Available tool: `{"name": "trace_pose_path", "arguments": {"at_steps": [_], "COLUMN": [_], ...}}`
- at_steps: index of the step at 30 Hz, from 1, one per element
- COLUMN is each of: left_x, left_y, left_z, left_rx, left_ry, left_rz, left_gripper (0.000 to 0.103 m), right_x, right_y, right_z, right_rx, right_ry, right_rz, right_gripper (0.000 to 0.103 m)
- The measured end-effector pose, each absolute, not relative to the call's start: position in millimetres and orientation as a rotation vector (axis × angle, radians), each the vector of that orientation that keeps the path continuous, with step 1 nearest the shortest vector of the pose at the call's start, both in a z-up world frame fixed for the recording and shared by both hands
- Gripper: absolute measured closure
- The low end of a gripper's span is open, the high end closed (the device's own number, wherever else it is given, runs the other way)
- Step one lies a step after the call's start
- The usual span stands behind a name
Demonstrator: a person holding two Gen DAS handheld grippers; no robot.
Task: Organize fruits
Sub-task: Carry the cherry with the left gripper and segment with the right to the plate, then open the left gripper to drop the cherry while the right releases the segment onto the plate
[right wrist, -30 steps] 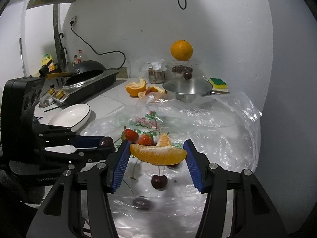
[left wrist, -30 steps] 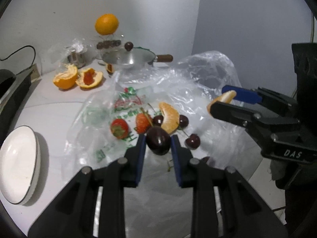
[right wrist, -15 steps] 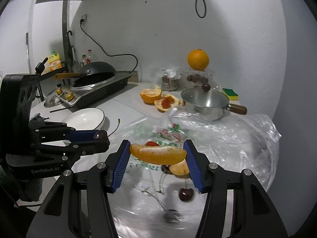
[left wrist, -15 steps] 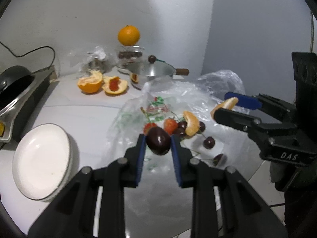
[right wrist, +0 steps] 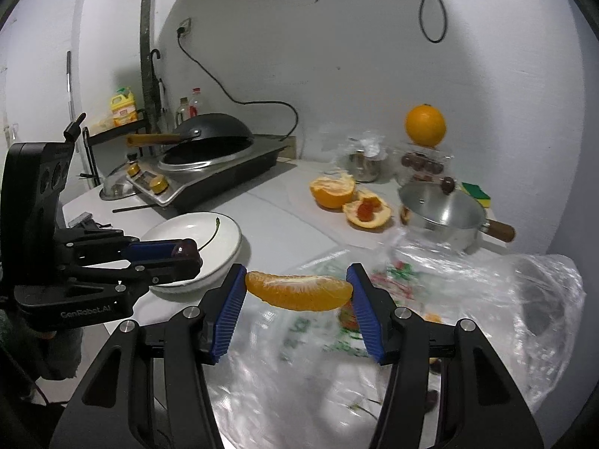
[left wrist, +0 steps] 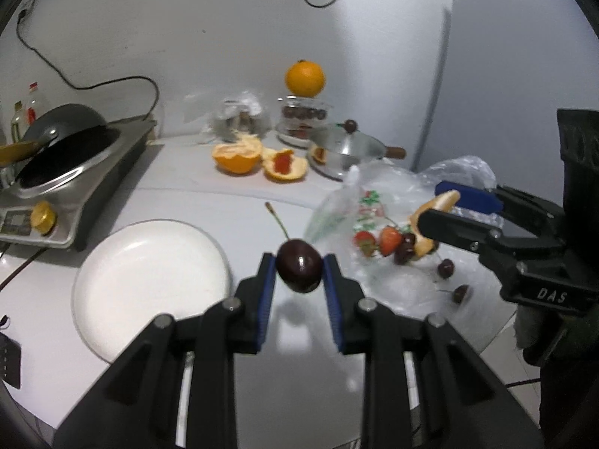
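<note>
Left gripper (left wrist: pixel 299 267): jaws clamped on a dark cherry (left wrist: pixel 299 270), stem pointing up, held above the table (left wrist: pixel 224 205). White plate (left wrist: pixel 149 284) sits just left of those jaws. Right gripper (right wrist: pixel 297 290): jaws gripping an orange segment (right wrist: pixel 299 291) by its two ends, over the plastic bag (right wrist: pixel 486 299). Strawberries (left wrist: pixel 378 241) and loose cherries (left wrist: pixel 445 267) lie on the bag, right of the left jaws.

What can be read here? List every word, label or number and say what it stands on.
"DAS": white letters on the right gripper body, left wrist view.
"GenRobot.AI": grey letters on the left gripper body, right wrist view.
Plastic bag: red and green print, too blurred to read.
Yellow bottle: label too small to read.
Cooker display: unreadable.
</note>
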State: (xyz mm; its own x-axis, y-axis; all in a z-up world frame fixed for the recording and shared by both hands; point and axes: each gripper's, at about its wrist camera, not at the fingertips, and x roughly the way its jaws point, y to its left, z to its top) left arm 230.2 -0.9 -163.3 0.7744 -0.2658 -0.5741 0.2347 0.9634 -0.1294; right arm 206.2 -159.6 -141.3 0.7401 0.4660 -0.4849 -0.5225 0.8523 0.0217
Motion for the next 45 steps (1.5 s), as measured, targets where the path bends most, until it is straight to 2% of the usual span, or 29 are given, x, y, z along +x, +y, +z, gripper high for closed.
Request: {"name": "trace_pose_path", "arguments": {"at_steps": [23,45], "left_x": [230.8,236.9], "left_y": [122.5,162.3], "left_z": [-201.1,-239.6], "left_rx": [-0.153,-0.223], "left_ry": [0.652,0.732], "left_rz": [-0.161,-0.145], "left_gripper": [0.077,0.076], "right_x": [231.7,251.3], "right_y": [-25.4,32.0], "right_z": [-164.1,-214.0], "right_rx": [-0.203,-0.223], "right_ry": [0.575,0.71], "right_rz": [0.673,0.714], "right_gripper": [0.045,0.045]}}
